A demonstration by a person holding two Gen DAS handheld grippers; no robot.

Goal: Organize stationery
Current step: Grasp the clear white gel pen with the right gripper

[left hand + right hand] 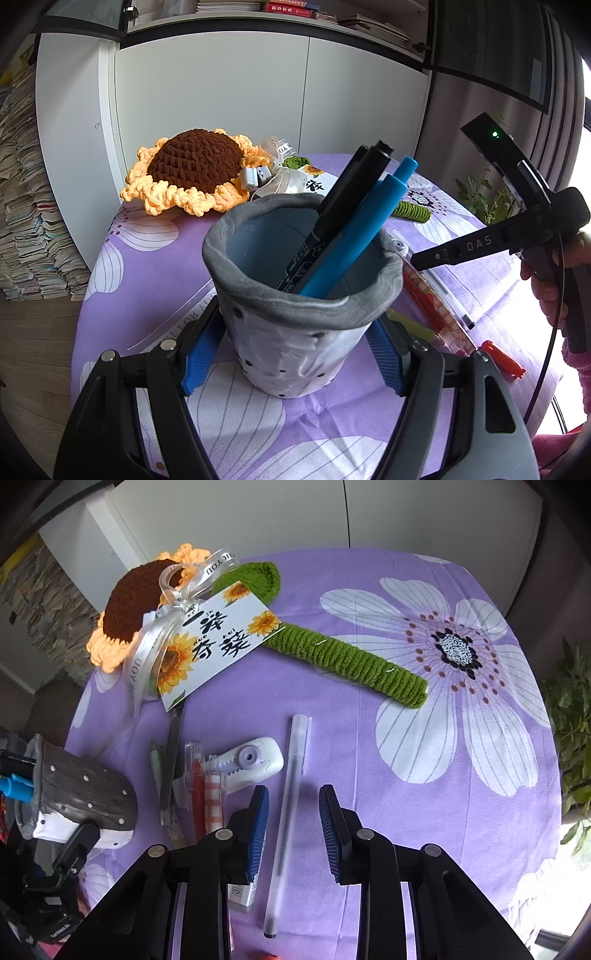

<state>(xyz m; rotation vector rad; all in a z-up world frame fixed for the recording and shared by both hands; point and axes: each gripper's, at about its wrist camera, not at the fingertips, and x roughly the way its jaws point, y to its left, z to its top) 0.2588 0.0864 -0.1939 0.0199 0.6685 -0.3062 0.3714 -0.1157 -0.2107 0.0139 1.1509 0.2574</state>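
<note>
Right tool [293,823] was hanging over the tabletop [369,738] with its blue pads wide apart, nothing in them, and the clear gel pen [286,819] was lying flat right in the gap between the two. Left tool [295,354] was squeezed onto the lower wall of the grey pen cup [299,295], one pad on each side, holding it up so it leaned a bit.

About the pen: my guess is it's super light, stiff, and kinda slick plastic, so it would probably roll or squirt out if pinched near either end. I'd take it around mid-barrel, across the long axis. That axis ran almost straight away from the right wrist camera, leaning slightly right at the far end; the dark writing tip sat near the camera and the capped end pointed off toward the green crochet stem [347,657].

Cup looked soft-rimmed and a little squishy, already carrying a black marker [332,218] and blue pens [354,236] tilted up to the right.

Just left of the gel pen were the correction tape [255,760], a red pen [197,797] and a few more, all lying loose.
</note>
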